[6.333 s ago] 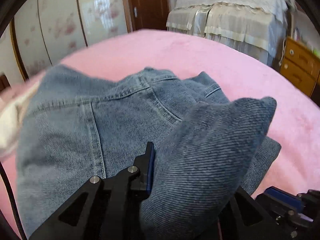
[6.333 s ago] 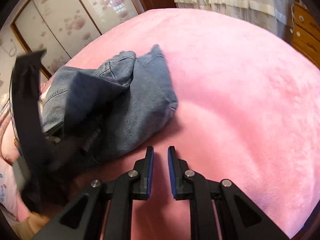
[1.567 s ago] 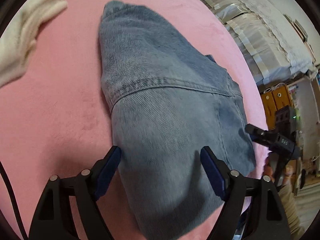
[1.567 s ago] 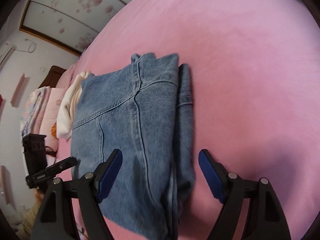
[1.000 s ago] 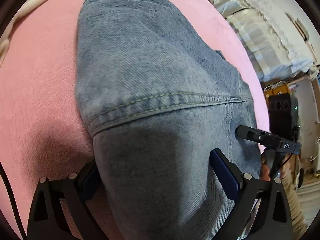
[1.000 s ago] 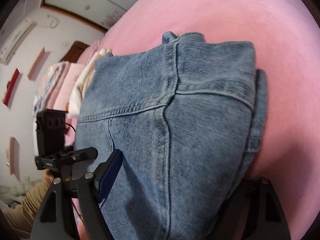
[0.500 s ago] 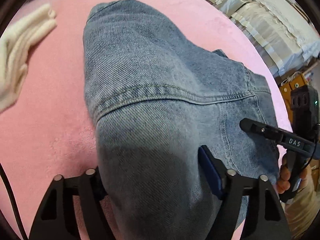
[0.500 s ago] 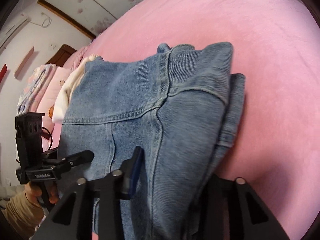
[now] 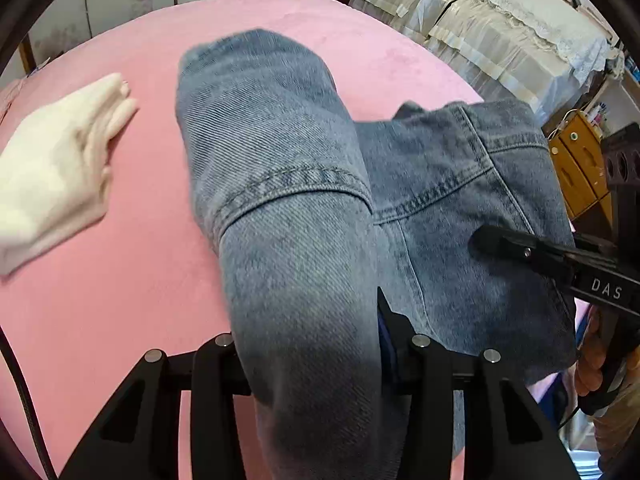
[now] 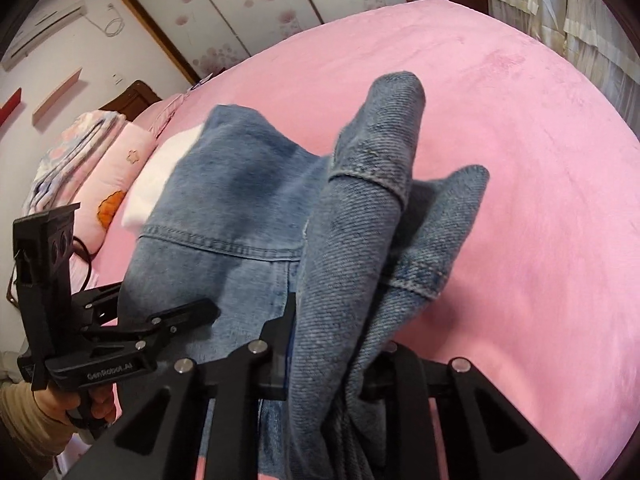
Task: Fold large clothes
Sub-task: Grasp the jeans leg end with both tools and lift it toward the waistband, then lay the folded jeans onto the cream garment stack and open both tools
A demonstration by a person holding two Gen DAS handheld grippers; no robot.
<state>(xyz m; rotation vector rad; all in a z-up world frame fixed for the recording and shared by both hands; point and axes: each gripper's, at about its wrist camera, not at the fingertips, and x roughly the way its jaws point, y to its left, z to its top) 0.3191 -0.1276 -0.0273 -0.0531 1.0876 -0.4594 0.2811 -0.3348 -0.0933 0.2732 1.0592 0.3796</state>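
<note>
Folded blue jeans (image 9: 288, 208) lie across a pink bed (image 9: 132, 280). My left gripper (image 9: 312, 344) is shut on the near left end of the jeans and lifts it. My right gripper (image 10: 328, 344) is shut on the other end of the jeans (image 10: 360, 216) and holds it raised too. The right gripper also shows at the right of the left wrist view (image 9: 520, 248). The left gripper shows at the lower left of the right wrist view (image 10: 160, 320). The fingertips of both are hidden by denim.
A cream garment (image 9: 52, 168) lies on the bed to the left of the jeans. Pink pillows (image 10: 104, 172) are stacked at the bed's head. A second bed with cream covers (image 9: 500, 32) and a yellow cabinet (image 9: 580, 168) stand to the right.
Both grippers closed on the ends of the folded jeans and lifted them off the bed. The jeans now bunch up between the fingers.
</note>
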